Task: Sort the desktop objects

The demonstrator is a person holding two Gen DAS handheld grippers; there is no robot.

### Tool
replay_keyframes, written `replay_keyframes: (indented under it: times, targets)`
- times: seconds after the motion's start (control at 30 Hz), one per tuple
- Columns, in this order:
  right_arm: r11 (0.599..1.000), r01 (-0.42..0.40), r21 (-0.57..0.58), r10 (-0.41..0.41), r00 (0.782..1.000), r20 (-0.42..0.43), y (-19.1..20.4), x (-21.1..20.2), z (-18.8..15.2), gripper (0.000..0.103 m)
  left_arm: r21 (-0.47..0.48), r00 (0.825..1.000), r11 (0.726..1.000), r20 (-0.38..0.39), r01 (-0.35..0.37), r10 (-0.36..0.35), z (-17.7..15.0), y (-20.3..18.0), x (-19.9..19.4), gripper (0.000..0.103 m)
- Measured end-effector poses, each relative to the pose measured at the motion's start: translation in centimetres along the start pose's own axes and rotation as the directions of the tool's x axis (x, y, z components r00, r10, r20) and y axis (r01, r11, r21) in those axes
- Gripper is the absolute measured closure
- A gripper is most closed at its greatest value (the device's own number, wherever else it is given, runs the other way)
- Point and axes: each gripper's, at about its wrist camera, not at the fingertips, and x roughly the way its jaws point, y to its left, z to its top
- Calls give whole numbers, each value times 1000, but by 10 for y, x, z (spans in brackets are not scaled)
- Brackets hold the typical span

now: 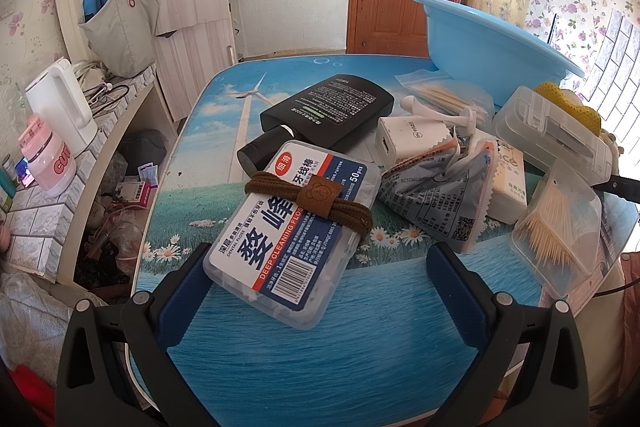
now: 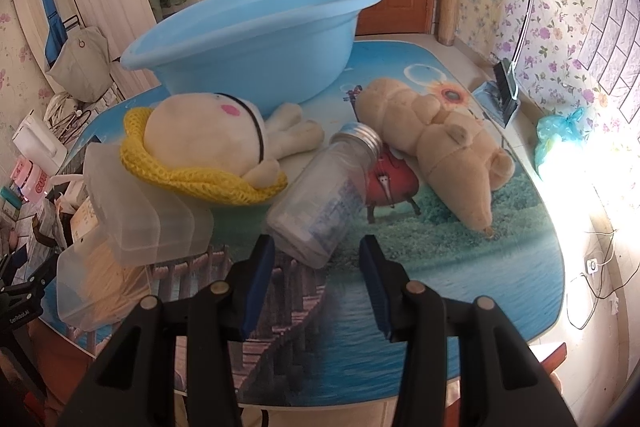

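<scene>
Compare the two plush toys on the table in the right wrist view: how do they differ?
The cream doll wears a yellow knitted hat and has a pink cheek; the tan bear has neither. The cream doll lies against the blue basin; the tan bear lies apart from it, to the right of the glass jar. Both lie flat on the table.

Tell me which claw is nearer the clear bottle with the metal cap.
Right. The right claw sits open just before the bottle lying on its side; the left claw is over the floss box, bottle out of view.
</scene>
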Motion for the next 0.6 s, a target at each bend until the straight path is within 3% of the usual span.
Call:
replay_keyframes:
  times: [0.13,0.3,0.47,0.6]
  targets:
    - [1000,10,16,-10,1000,-3,0,0,1,58,-7,1000,1000,5,-3,3,2,-2,0,1]
    - [999,35,7,-35,999,13,3,-2,5,51,8,1000,1000,-21,-17,17,2,-1,1,1]
    - [999,44,-3,-44,999,4,6,3,5,51,28,997,999,-68,-21,22,5,-2,3,1]
    - [999,43,-25,-43,999,1,6,4,2,55,60,997,998,-78,28,-23,0,0,0,2]
